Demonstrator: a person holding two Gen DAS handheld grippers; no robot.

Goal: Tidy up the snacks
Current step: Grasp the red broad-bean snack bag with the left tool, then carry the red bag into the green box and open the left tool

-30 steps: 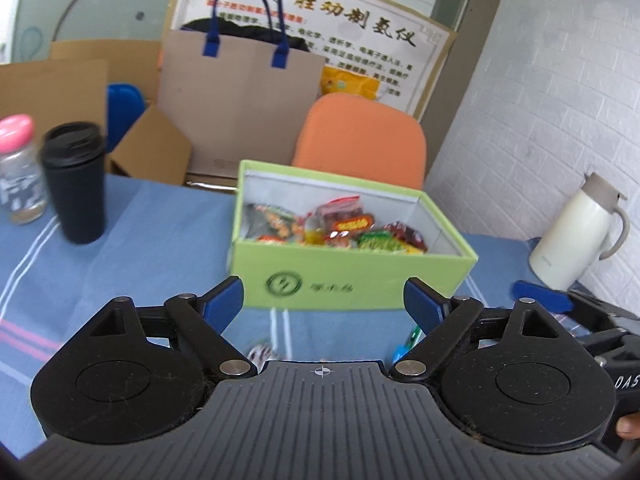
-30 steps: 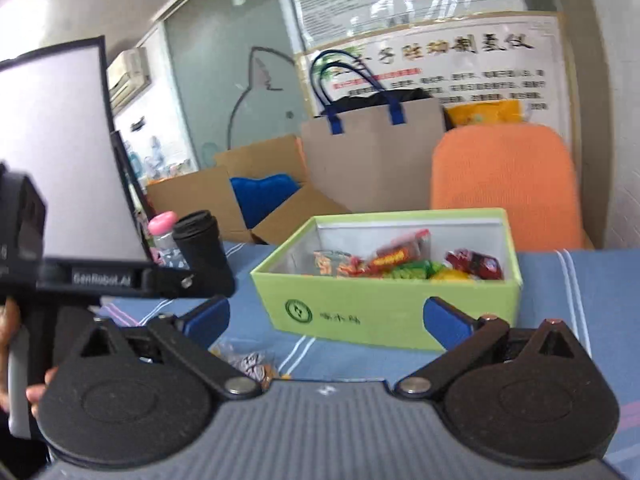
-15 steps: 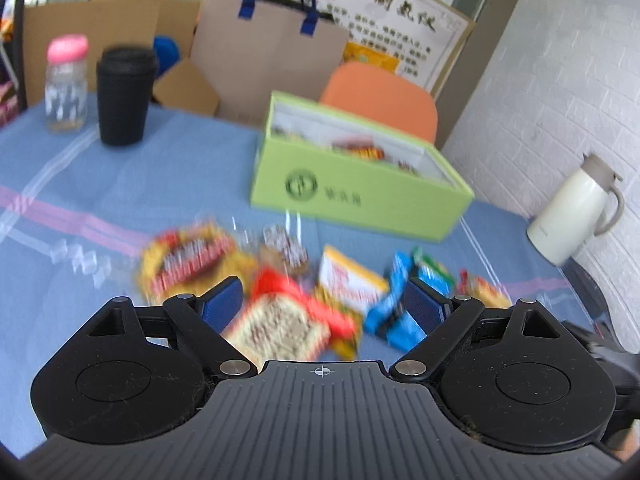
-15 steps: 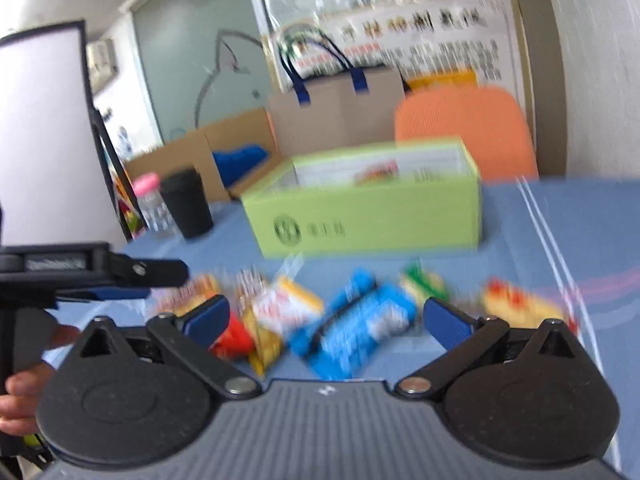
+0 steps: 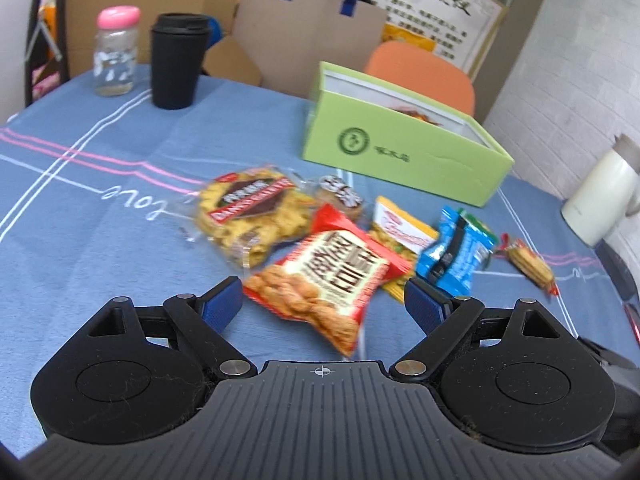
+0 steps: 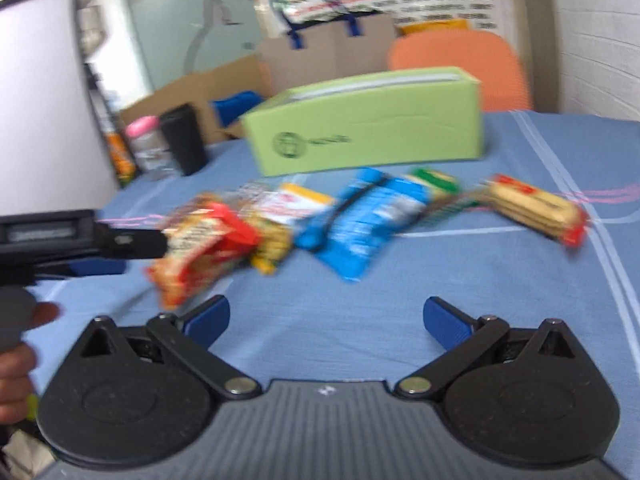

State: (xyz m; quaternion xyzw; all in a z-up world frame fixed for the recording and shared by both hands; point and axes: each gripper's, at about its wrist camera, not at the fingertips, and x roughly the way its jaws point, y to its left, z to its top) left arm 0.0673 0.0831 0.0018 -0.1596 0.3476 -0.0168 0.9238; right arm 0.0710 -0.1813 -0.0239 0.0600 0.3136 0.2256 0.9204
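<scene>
Several snack packets lie on the blue tablecloth in front of a green box (image 5: 404,152) (image 6: 368,128) that holds more snacks. My left gripper (image 5: 324,304) is open, its blue pads either side of the near end of a red packet (image 5: 332,276) without pressing it. Behind it lie a yellow cookie bag (image 5: 252,212), a yellow packet (image 5: 404,232), a blue packet (image 5: 456,252) and a biscuit pack (image 5: 528,264). My right gripper (image 6: 326,322) is open over bare cloth, short of the blue packet (image 6: 360,220). The left gripper's body shows at the right wrist view's left edge.
A black cup (image 5: 178,64) and a pink-lidded jar (image 5: 115,52) stand at the far left. A white kettle (image 5: 600,204) sits at the right edge. A paper bag (image 5: 308,36), cardboard boxes and an orange chair (image 5: 424,76) are behind the table. A hand (image 6: 16,364) holds the left gripper.
Both grippers have come down and tilted toward the table. The loose snacks, hidden a second ago, now fill the view, and the green box has moved up and away.
</scene>
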